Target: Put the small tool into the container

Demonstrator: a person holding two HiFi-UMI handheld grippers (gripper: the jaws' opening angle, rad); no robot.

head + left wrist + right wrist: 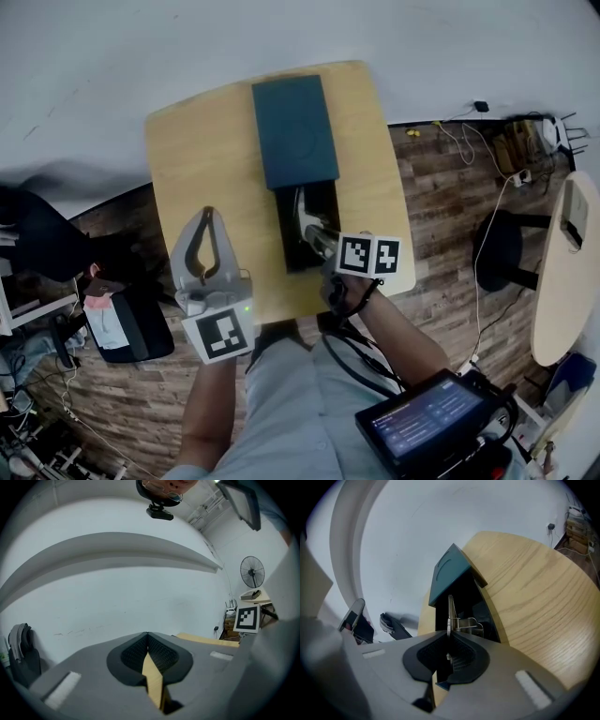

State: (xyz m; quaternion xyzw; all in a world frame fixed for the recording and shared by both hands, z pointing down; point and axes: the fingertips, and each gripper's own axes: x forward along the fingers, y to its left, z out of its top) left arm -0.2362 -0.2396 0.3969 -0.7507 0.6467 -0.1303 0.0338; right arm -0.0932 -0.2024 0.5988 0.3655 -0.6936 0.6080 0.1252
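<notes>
A wooden table (206, 150) carries an open black container (326, 197), its dark teal lid (293, 131) lying just beyond it. My right gripper (314, 234) is shut on a small thin metal tool (307, 223) over the container's near end. In the right gripper view the tool (450, 611) sticks up from the shut right gripper (449, 632) in front of the container (465, 597) and the lid (447, 573). My left gripper (208, 214) hangs over the table's left part, shut and holding nothing. The left gripper (147, 634) points at a white wall.
A round pale table (567, 272) and a black stool (502, 248) stand at the right on the wood floor. A dark chair (131, 319) sits at the left. A tablet (427, 422) hangs at the person's waist. A fan (252, 571) stands far off.
</notes>
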